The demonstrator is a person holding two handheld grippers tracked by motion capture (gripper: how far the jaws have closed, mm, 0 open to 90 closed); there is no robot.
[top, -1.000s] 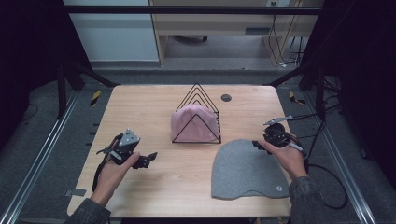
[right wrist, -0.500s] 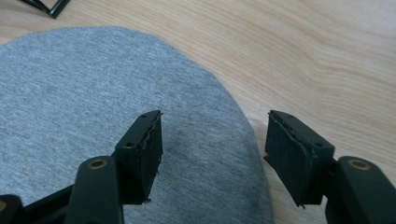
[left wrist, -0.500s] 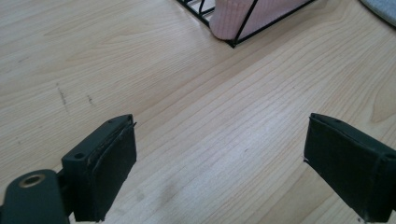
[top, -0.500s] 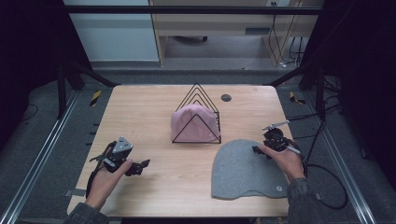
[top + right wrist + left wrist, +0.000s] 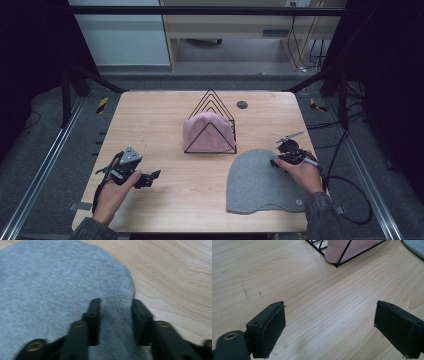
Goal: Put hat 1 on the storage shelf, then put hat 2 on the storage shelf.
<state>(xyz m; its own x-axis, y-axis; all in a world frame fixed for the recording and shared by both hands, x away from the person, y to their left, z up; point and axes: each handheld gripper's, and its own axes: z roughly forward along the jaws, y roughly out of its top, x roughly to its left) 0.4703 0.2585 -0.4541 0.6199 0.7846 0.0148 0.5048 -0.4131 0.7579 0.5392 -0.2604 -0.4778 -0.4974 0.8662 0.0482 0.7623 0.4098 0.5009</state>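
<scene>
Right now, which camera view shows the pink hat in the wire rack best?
The high view: the whole pink hat sits inside the wire rack, its dome visible through the wires. The left gripper view catches just one edge of it behind a rack corner at the frame's top. The right gripper view looks at the grey hat instead.

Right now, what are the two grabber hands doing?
Left gripper: open, empty, over bare table.
Right gripper: partly open, jaws around the grey hat's edge.
</scene>
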